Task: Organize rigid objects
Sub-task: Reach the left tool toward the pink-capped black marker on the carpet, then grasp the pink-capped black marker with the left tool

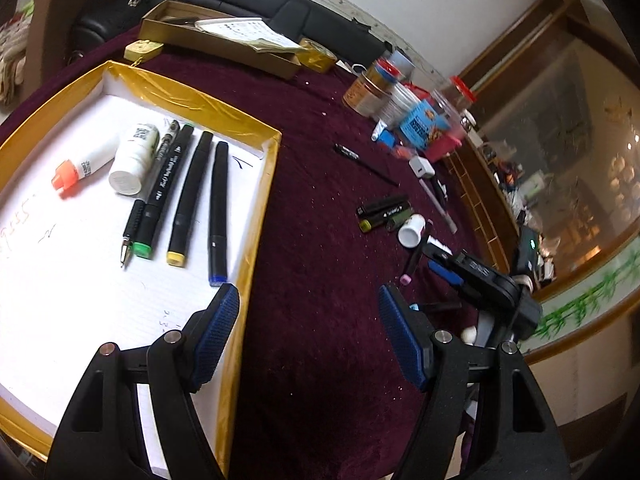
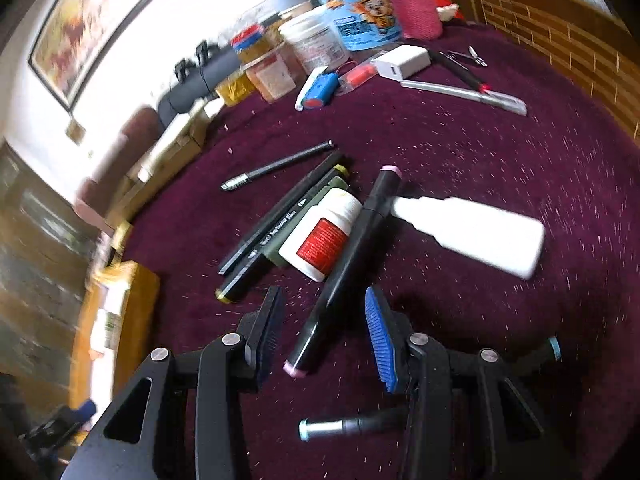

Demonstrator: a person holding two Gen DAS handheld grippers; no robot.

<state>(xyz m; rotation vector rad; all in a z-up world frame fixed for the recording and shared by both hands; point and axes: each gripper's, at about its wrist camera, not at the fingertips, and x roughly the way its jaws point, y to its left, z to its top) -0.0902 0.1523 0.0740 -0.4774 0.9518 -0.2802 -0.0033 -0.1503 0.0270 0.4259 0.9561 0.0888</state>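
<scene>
Our right tool [image 2: 320, 332] stands partly open astride a pink-capped marker [image 2: 344, 268], not gripping it; our left tool [image 1: 308, 336] hangs wide and empty. Three markers [image 1: 196, 196] and two bottles [image 1: 132, 158] lie in the gold tray [image 1: 256, 216]; a pile on the bench [image 2: 460, 152] remains.

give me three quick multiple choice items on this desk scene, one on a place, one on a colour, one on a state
1. Where is the white bottle with the red label?
A. in the gold-edged tray
B. on the maroon cloth among the markers
C. in the cardboard box

2. What colour is the end cap of the marker lying nearest the right tongs?
A. pink
B. green
C. orange

3. What do the left tongs hold?
A. a marker
B. a bottle
C. nothing

Answers: 1 B, it lies on the cloth against black markers. 2 A, the pink-capped marker runs between the pads. 3 C, the pads stand apart over bare cloth.
</scene>
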